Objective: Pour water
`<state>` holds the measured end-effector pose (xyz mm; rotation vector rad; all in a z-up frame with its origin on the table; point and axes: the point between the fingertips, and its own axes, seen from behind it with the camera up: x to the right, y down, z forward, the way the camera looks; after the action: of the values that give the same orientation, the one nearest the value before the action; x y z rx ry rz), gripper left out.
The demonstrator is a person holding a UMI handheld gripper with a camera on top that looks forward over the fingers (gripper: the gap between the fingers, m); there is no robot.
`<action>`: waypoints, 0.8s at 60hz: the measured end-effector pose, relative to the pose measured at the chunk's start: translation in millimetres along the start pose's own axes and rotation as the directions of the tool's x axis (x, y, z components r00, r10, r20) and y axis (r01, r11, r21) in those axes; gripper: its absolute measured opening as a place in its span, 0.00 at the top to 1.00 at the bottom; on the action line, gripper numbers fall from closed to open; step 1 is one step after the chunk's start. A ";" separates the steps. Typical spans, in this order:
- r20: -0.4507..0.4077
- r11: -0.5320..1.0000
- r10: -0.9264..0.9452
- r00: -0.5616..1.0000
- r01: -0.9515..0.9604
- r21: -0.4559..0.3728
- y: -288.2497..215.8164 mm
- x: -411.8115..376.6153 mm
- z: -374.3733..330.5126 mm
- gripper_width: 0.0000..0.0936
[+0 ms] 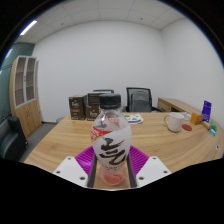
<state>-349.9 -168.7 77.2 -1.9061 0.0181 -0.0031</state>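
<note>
A clear plastic bottle (pixel 110 140) with a black cap, a white label with black characters and pinkish liquid in its base stands upright between my gripper's fingers (pixel 111 172). Both magenta pads (pixel 84 160) press against its sides, and it is held above the wooden table (pixel 60 140). A white mug (pixel 175 122) stands on the table to the right, beyond the fingers.
A plate (pixel 133 119) with small items sits behind the bottle. Colourful objects (pixel 208 118) lie at the table's far right. Brown boxes (pixel 85 106) and a black office chair (pixel 139 98) stand at the far side. A cabinet (pixel 25 90) stands at the left wall.
</note>
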 end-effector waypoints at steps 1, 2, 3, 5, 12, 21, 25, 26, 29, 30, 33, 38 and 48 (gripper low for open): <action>0.004 1.000 -0.001 1.000 0.001 -0.002 0.3 -0.7 0.2 0.52; 0.007 1.000 -0.004 1.000 0.004 -0.002 0.2 -3.4 -0.4 0.54; 0.010 1.000 -0.006 1.000 0.006 -0.006 -0.4 -3.7 -1.0 0.55; 0.016 1.000 -0.010 1.000 0.010 -0.005 0.6 -5.2 1.8 0.59; 0.034 0.999 -0.039 0.999 0.039 -0.009 -3.9 -8.1 0.2 0.63; 0.121 0.999 0.047 0.992 -0.048 0.012 -46.9 -13.0 -0.1 0.63; 0.197 0.983 0.177 0.964 -0.184 0.019 -84.2 -12.6 3.6 0.63; 0.217 0.975 0.214 0.952 -0.223 0.019 -94.8 -11.7 4.9 0.63; 0.272 0.939 0.328 0.905 -0.345 0.016 -127.8 -11.5 8.7 0.63; 0.293 0.922 0.367 0.883 -0.387 0.012 -136.0 -6.9 12.6 0.63; 0.355 0.856 0.487 0.798 -0.517 -0.011 -168.5 4.1 20.4 0.63; 0.441 0.710 0.654 0.615 -0.700 -0.077 -213.9 29.2 37.0 0.63; 0.470 0.361 0.855 0.221 -0.904 -0.230 -260.4 97.7 80.9 0.63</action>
<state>-248.4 -8.0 295.8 -1.4684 0.7530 1.3183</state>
